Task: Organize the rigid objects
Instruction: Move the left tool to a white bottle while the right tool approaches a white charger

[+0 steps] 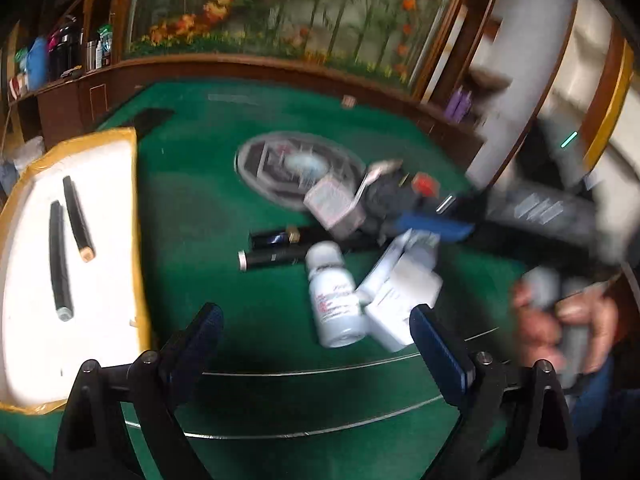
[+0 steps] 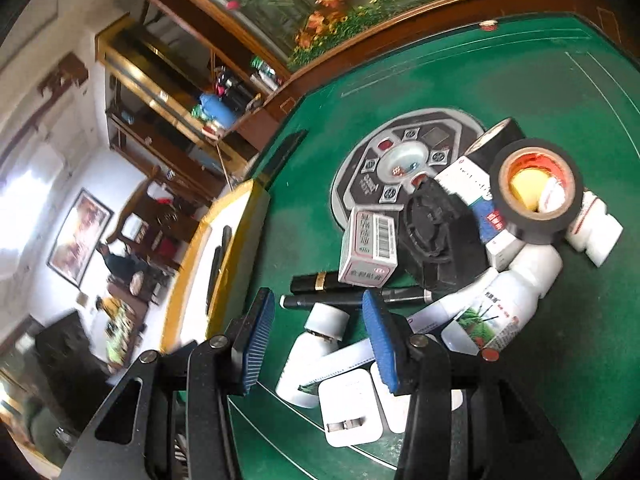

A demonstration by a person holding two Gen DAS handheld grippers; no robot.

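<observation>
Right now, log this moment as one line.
left hand-held gripper: open, empty | right hand-held gripper: open, empty | white yellow-edged tray: two black pens | green felt table: pile unsorted

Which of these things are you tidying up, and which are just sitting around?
Being tidied:
- white pill bottle
- white plug
- black tape roll
- small barcode box
- two black pens on the green table
- two black sticks already in the white tray

Just sitting around:
- flower picture
- shelf bottles
- round panel in the table

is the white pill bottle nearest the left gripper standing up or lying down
Lying down: the white pill bottle rests on its side on the green table, cap pointing away.
</observation>
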